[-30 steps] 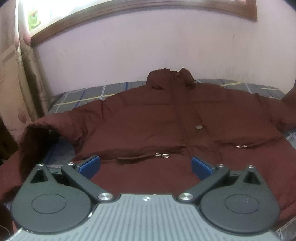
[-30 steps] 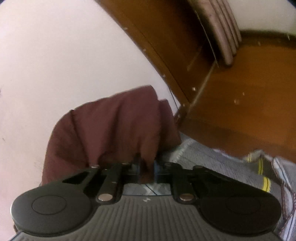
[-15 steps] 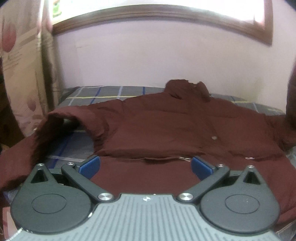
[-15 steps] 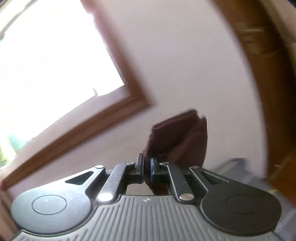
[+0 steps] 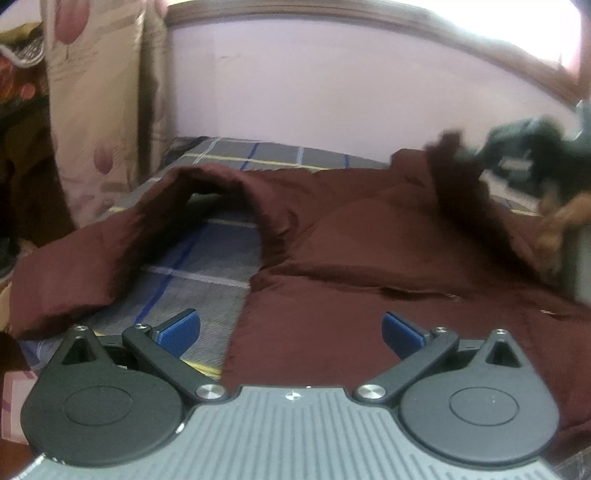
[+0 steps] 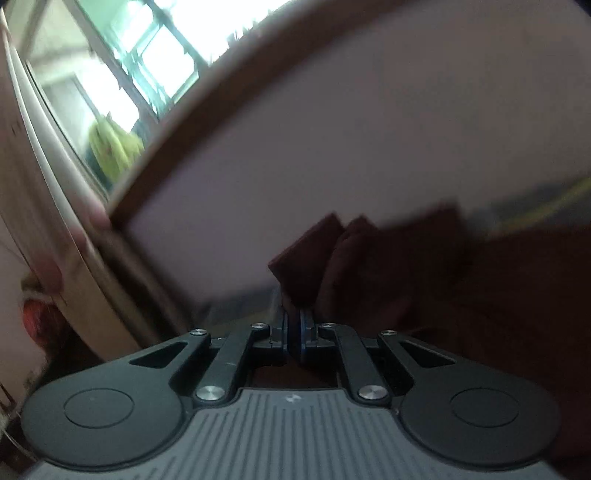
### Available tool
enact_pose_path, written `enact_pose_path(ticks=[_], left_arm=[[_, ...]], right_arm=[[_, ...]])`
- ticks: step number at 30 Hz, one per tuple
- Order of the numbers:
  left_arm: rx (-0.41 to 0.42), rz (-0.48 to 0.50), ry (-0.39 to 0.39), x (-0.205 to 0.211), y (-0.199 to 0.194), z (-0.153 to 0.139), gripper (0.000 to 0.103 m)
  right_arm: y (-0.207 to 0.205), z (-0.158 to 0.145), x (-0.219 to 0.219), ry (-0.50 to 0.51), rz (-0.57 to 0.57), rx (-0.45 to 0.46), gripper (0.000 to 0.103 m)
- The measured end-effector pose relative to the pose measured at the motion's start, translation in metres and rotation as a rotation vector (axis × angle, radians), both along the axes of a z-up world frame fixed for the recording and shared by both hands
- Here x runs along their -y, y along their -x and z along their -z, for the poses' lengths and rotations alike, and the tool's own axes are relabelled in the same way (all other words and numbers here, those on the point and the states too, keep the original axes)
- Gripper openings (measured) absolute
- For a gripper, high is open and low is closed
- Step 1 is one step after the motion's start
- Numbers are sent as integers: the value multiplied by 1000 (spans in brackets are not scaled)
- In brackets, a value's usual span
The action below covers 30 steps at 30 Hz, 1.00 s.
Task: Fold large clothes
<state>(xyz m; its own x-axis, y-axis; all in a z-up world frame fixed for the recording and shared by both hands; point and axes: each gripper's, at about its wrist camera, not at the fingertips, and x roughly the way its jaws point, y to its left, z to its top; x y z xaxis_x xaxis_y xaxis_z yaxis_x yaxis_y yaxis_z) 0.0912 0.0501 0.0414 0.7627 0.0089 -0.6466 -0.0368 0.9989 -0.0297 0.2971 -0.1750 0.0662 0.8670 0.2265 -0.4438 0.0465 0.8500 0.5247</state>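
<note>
A large maroon padded jacket [image 5: 369, 236] lies spread front-up on a bed, its body filling the middle and right of the left wrist view and its lower hem reaching the near edge. One sleeve [image 5: 110, 251] arches up from the shoulder and drapes down toward the left corner of the bed, leaving a patch of bedding visible beneath the arch. The left gripper [image 5: 290, 330] hovers low over the hem with its blue-padded fingers [image 5: 181, 328] spread wide, nothing between them. At the far right of that view, blurred, the right gripper [image 5: 535, 147] lifts a raised fold of the jacket near the collar; a hand shows indistinctly below it. In the right wrist view the right gripper [image 6: 293, 332] has its fingers drawn narrow, pinching a flap of the maroon fabric [image 6: 306, 258] that stands up between them. The bed is covered by a grey plaid sheet [image 5: 207, 273] with blue, yellow and white lines. Behind it rises a pale pink wall [image 5: 314, 96], topped by a brown wooden window frame [image 5: 369, 18]. A beige flowered curtain [image 5: 99, 110] hangs at the left. The window [image 6: 122, 66] appears bright in the right wrist view.
</note>
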Motion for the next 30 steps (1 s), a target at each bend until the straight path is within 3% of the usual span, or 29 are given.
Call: enact_pose_path(ticks=[6, 10, 12, 15, 18, 19, 20, 22, 24, 26, 30], left_arm=[[14, -56, 30, -28, 0, 6, 103], [31, -100, 73, -51, -4, 9, 103], [42, -120, 121, -67, -6, 9, 103], [64, -165, 255, -96, -5, 10, 103], [72, -223, 443, -130, -5, 19, 103], [69, -265, 515, -142, -5, 25, 103], [63, -306, 590, -154, -5, 31, 103], [57, -382, 757, -176, -1, 47, 103], [52, -450, 857, -191, 3, 58, 103], [68, -502, 909, -204, 7, 66, 103], [123, -612, 939, -228, 15, 71, 103]], right_arm=[[-22, 60, -44, 40, -60, -134, 6], [-31, 78, -56, 144, -94, -207, 7], [-27, 75, -67, 284, -143, -207, 8], [-9, 63, -84, 416, -154, -175, 19], [30, 44, -91, 383, -185, -36, 51], [43, 41, -94, 381, -201, -11, 71], [57, 39, -98, 388, -218, 15, 78], [74, 38, -107, 413, -253, 43, 78], [86, 40, -116, 462, -291, 39, 78], [92, 44, -123, 503, -317, 33, 78], [95, 52, -129, 522, -338, 2, 78]])
